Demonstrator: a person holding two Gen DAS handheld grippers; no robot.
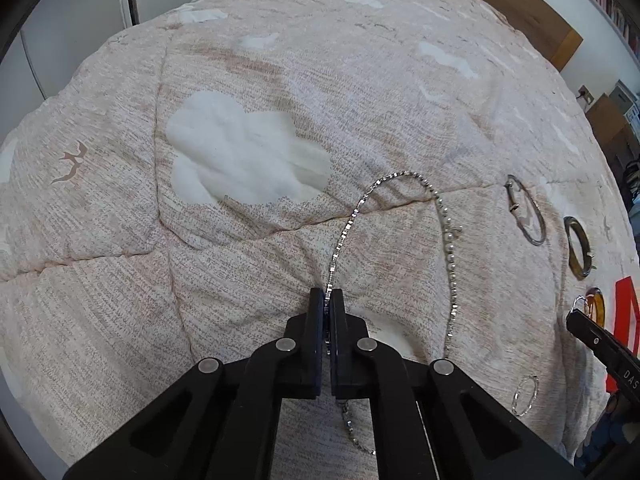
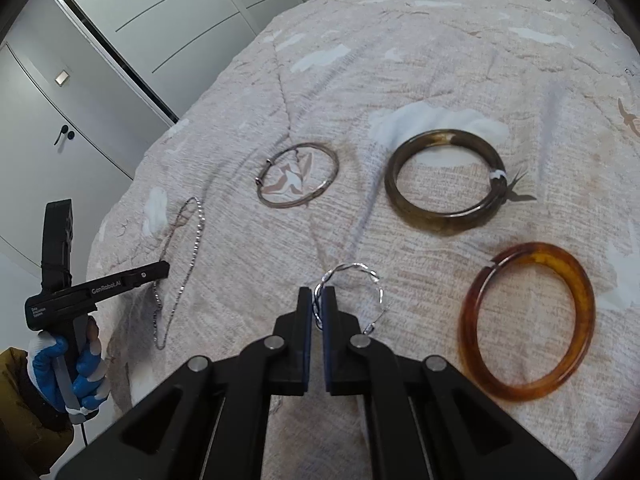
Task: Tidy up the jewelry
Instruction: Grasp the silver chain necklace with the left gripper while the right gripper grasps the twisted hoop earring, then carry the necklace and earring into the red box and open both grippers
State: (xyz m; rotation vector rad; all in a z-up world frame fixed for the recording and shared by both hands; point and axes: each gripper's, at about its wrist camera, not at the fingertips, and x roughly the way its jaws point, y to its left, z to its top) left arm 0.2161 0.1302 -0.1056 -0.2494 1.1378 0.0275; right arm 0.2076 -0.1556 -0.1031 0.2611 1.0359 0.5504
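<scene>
- Left tongs (image 1: 327, 296) are pinched together on a silver chain necklace (image 1: 404, 178), which loops out ahead over the pink quilt (image 1: 248, 260) on the bed
- Right tongs (image 2: 318, 298) are clamped on a twisted silver bangle (image 2: 362, 274), its far side arching over the quilt
- Just right of it lies an amber bangle (image 2: 528, 322)
- Farther off sit a dark olive bangle (image 2: 446, 178) and, to its left, a thin wire bangle (image 2: 298, 175), all apart from each other
</scene>
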